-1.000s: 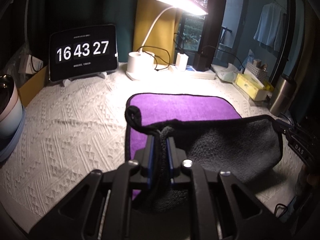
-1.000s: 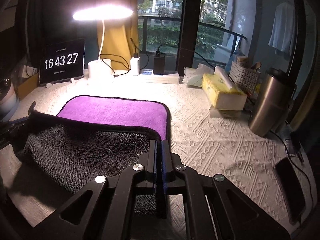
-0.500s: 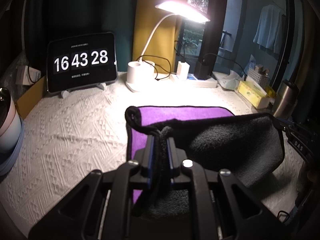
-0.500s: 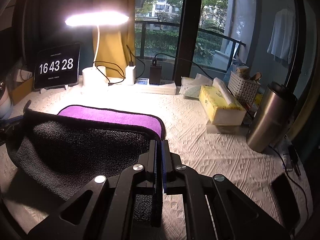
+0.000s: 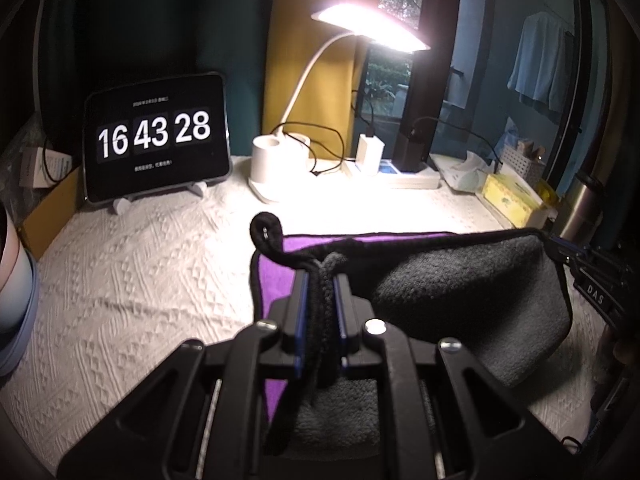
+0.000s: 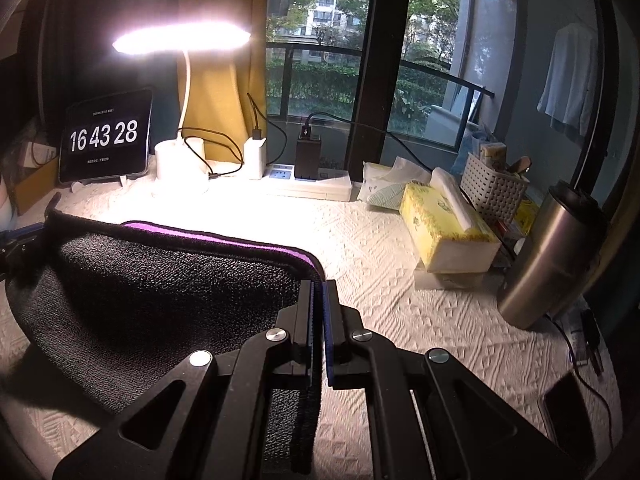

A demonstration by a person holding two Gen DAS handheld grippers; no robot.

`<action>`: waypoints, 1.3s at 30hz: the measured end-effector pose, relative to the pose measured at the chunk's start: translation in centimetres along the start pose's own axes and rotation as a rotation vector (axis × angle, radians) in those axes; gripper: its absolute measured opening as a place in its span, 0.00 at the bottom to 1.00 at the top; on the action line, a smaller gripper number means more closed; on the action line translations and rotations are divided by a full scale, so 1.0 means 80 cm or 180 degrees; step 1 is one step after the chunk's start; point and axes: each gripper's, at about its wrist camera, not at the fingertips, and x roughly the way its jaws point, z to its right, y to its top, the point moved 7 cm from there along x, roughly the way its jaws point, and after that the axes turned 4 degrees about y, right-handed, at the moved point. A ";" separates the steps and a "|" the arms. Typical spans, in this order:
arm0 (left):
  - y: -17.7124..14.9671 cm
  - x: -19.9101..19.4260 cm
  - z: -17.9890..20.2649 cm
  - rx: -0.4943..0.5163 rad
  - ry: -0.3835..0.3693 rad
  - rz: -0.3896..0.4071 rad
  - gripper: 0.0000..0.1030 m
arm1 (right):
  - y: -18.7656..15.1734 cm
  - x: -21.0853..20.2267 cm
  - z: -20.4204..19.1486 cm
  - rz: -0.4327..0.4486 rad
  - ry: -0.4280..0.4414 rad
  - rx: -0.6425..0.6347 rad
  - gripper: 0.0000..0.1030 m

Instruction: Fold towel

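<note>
The right gripper (image 6: 318, 292) was clamped on the near right corner of the towel (image 6: 160, 292), its jaws pressed onto the black hem. The towel's grey underside hung lifted across the left of the view, with a strip of purple face showing along its far edge. The left gripper (image 6: 16, 240) was only partly visible at the far left corner. On the white textured surface (image 6: 400, 300) stood a lit desk lamp (image 6: 182, 40), a tablet clock (image 6: 106, 136) reading 16 43 28, a yellow tissue box (image 6: 444, 232) and a steel tumbler (image 6: 548, 260).

I see a clock tablet (image 5: 157, 147) reading 16:43:28, a lit lamp (image 5: 370, 32), a tissue box (image 6: 446, 229), a steel tumbler (image 6: 550, 258) and a white basket (image 6: 494, 187).
</note>
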 end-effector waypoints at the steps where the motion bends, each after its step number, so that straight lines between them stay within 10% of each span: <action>1: 0.002 0.002 0.000 0.0002 0.0002 0.0008 0.12 | 0.001 0.002 0.001 0.0002 0.0001 -0.0003 0.05; 39: 0.046 0.092 -0.001 0.0086 0.0086 0.0052 0.12 | 0.042 0.087 0.016 0.0026 -0.0011 0.0026 0.05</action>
